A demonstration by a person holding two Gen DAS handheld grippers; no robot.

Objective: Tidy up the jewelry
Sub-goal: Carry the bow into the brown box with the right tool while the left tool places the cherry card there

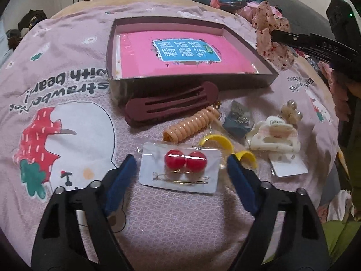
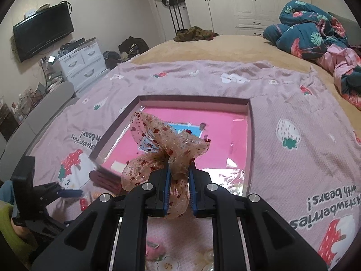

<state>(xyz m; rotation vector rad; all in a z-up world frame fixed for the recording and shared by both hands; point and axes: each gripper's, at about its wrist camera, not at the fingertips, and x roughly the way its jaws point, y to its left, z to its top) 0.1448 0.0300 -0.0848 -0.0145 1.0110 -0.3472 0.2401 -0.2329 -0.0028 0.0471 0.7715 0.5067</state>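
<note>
right hand-held gripper (image 2: 178,176) clamped on floral scrunchie (image 2: 167,149), loops upward

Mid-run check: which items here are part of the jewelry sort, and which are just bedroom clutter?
Job: scrunchie in right gripper, box, red earring card, maroon clip, spiral tie, white claw clip.
Clutter: floral quilt, TV, drawers.

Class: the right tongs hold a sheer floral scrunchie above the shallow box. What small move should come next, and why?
Probably lower the right tongs and open them, dropping the sheer red-flecked scrunchie into the shallow dark-rimmed box. The scrunchie already hangs above the box's pink-lined floor, clamped between the pads.
</note>
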